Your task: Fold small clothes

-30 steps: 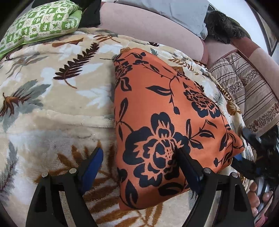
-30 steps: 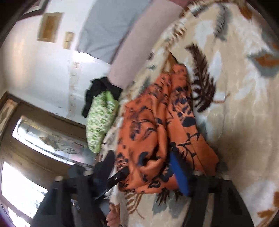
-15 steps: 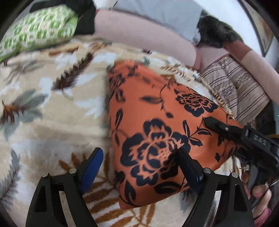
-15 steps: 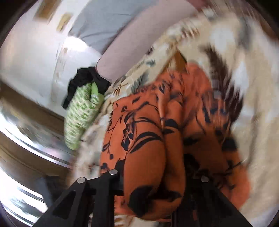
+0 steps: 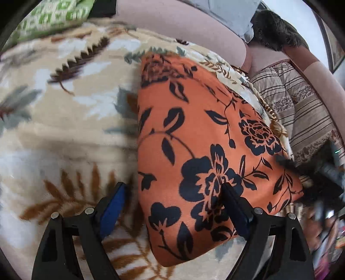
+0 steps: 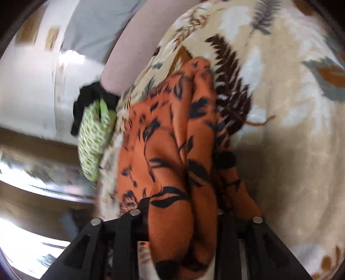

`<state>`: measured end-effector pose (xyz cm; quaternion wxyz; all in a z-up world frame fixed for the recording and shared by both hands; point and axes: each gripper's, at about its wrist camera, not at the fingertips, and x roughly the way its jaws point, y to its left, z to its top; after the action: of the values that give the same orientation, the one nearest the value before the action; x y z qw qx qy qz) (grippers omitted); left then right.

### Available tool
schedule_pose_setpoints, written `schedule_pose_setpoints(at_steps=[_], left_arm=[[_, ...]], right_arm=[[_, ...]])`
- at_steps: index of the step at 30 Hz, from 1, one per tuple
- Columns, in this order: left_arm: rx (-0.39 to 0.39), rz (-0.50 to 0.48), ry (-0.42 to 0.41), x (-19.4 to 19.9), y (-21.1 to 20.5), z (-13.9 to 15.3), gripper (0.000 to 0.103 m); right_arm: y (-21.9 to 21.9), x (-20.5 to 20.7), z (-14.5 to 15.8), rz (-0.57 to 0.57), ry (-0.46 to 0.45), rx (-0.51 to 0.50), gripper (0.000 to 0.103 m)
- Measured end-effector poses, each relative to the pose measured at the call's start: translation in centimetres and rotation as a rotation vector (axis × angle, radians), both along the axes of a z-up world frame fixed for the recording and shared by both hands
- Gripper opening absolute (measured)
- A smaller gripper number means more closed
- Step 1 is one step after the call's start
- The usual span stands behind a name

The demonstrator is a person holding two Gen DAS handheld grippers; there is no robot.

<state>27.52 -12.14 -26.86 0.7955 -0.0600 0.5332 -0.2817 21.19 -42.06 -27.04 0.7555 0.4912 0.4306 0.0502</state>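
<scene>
An orange garment (image 5: 204, 140) with black flowers lies folded into a rough triangle on a leaf-patterned blanket (image 5: 64, 129). My left gripper (image 5: 172, 187) stands wide over its near left edge, jaws opening a little. One finger is on the blanket and the other rests on the cloth, with no squeeze. The right gripper shows as a dark blur (image 5: 312, 172) at the garment's right corner. In the right wrist view the garment (image 6: 163, 150) bulges in thick folds between the right gripper's (image 6: 181, 206) fingers. Those pads press the bunch while the jaws are opening.
A green patterned pillow (image 5: 54, 15) lies at the blanket's far left, seen again as the green pillow (image 6: 94, 137). A pink sofa back (image 5: 183, 23) runs behind. A striped cover (image 5: 301, 112) and a dark furry thing (image 5: 273, 32) are at the right.
My right gripper came in from the right edge and closed on the garment's corner, bunching the cloth between its fingers. The left gripper stayed over the near left edge.
</scene>
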Motion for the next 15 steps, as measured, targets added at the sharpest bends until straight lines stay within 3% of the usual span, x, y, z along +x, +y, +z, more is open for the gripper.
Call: schedule_pose_setpoints(at_steps=[3,4,5,8,11,14,15], left_arm=[[0.025,0.007,-0.047,-0.3,-0.2,0.9,0.089],[0.045,0.006,-0.067,-0.6,-0.5,1.2,0.089],[0.073,0.001,-0.095,-0.9,-0.9,1.6,0.089],[0.116,0.003,-0.141,-0.9,-1.6,2.5,0.089],[0.138,0.010,-0.149,-0.7,-1.8,2.6,0.089],[0.135,0.010,-0.134,-0.5,-1.5,2.4,0.089],[0.128,0.003,-0.127,-0.4,-1.6,2.3,0.089]], right_arm=[[-2.4,-1.3,3.6,-0.093,-0.049,-0.150,0.038],[-3.3,-1.9,4.9,-0.153,-0.069,-0.200,0.048],[-3.9,-2.2,6.1,-0.196,-0.098,-0.238,0.052],[-3.0,0.3,8.4,-0.131,-0.137,-0.304,0.053],[0.2,5.1,7.7,0.004,-0.058,-0.335,0.048],[1.9,9.2,5.2,0.048,0.023,-0.352,0.045],[1.8,10.7,3.6,0.045,0.088,-0.365,0.041]])
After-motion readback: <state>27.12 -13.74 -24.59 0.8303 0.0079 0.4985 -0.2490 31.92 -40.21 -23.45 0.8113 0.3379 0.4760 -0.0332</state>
